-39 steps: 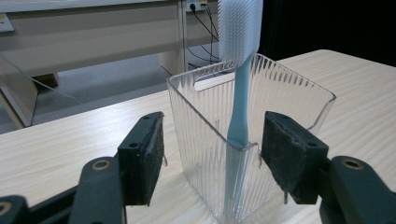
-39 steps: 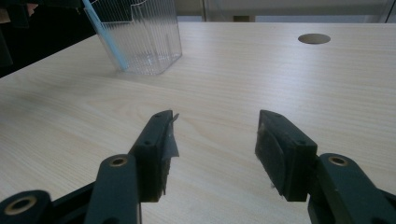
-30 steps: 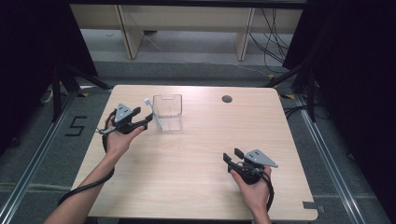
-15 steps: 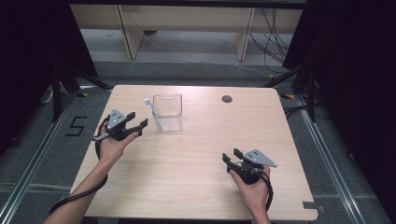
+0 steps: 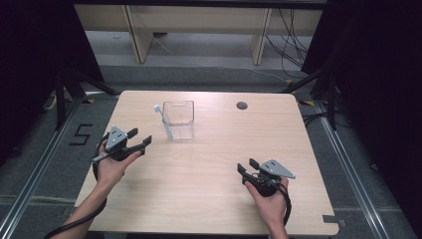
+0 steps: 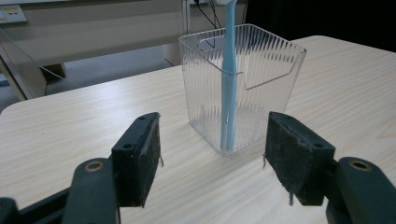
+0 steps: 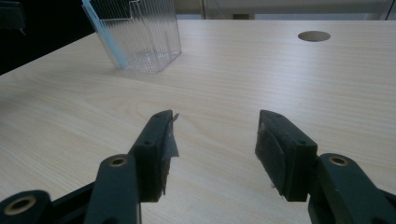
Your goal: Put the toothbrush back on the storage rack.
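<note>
A clear ribbed plastic cup [image 5: 179,119] stands upright on the wooden table [image 5: 209,164], toward the back left. A light blue toothbrush [image 5: 164,122] leans inside it, head up over the left rim. In the left gripper view the cup [image 6: 243,84] and toothbrush [image 6: 228,88] sit just beyond my open jaws. My left gripper [image 5: 141,140] is open and empty, a short way left of the cup. My right gripper [image 5: 248,166] rests open and empty near the front right. The right gripper view has the cup [image 7: 140,37] and the toothbrush [image 7: 105,37] far off at upper left.
A round cable hole [image 5: 242,105] lies in the table at the back right, also in the right gripper view [image 7: 314,36]. Beyond the table's far edge stand wooden furniture legs [image 5: 134,35] and loose cables on the floor. Black curtains flank both sides.
My left gripper has pulled back from the cup toward the left front, open, leaving the toothbrush leaning in the cup. The right gripper has stayed put.
</note>
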Action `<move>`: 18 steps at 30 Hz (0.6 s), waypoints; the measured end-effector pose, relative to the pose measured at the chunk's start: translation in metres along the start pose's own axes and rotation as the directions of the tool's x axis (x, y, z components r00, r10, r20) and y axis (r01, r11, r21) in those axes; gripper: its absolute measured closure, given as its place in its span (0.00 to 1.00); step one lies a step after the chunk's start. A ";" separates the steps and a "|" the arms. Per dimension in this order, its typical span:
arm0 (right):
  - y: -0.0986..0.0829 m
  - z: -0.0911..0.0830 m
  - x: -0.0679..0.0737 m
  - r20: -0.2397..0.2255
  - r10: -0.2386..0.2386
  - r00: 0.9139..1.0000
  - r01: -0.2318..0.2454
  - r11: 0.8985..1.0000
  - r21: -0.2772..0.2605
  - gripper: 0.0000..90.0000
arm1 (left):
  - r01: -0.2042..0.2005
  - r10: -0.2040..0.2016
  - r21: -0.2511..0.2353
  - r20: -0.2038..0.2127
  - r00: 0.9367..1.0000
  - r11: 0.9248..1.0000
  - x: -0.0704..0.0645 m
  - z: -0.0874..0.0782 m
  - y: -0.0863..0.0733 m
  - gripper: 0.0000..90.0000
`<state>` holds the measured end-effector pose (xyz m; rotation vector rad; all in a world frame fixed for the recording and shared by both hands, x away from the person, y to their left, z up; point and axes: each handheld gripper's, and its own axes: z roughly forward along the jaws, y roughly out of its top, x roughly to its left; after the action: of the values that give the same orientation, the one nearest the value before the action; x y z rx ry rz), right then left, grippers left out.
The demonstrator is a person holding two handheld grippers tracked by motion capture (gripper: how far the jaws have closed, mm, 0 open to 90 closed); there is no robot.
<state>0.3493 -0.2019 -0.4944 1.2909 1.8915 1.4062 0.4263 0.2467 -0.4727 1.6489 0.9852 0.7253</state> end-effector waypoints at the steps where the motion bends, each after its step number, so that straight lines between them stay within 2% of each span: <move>1: 0.000 0.000 0.000 -0.010 -0.005 1.000 0.005 1.000 0.001 0.52 | 0.005 -0.005 -0.007 0.001 1.000 1.000 -0.001 -0.004 -0.003 0.39; 2: 0.000 0.000 0.000 -0.011 0.004 1.000 -0.004 1.000 0.004 0.52 | 0.005 -0.005 -0.007 0.001 1.000 1.000 -0.001 -0.004 -0.003 0.39; 5: 0.000 0.000 -0.001 0.000 -0.023 1.000 0.023 1.000 -0.004 0.52 | 0.013 -0.013 -0.002 -0.002 1.000 1.000 -0.001 -0.013 -0.008 0.39; 8: 0.000 0.000 -0.001 0.003 -0.022 1.000 0.022 1.000 -0.006 0.52 | 0.011 -0.011 -0.006 0.000 1.000 1.000 -0.001 -0.016 -0.012 0.39; 9: 0.000 0.000 0.001 -0.001 0.014 1.000 -0.014 1.000 0.001 0.52 | 0.012 -0.012 0.006 -0.005 1.000 1.000 -0.001 -0.018 -0.013 0.39; 12: 0.000 0.000 0.000 -0.008 0.006 1.000 -0.006 1.000 0.001 0.52 | 0.013 -0.013 0.016 -0.011 1.000 1.000 0.000 -0.026 -0.021 0.39; 16: 0.001 -0.002 0.000 0.005 -0.006 1.000 0.005 1.000 0.012 0.52 | 0.011 -0.010 0.010 -0.012 1.000 1.000 0.000 -0.030 -0.027 0.39; 18: 0.001 -0.002 0.000 0.009 -0.008 1.000 0.008 1.000 0.010 0.52 | 0.013 -0.012 0.023 -0.020 1.000 1.000 0.000 -0.035 -0.031 0.39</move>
<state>0.3483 -0.2032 -0.4930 1.2904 1.8982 1.3863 0.3893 0.2669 -0.4930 1.6569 1.0207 0.7261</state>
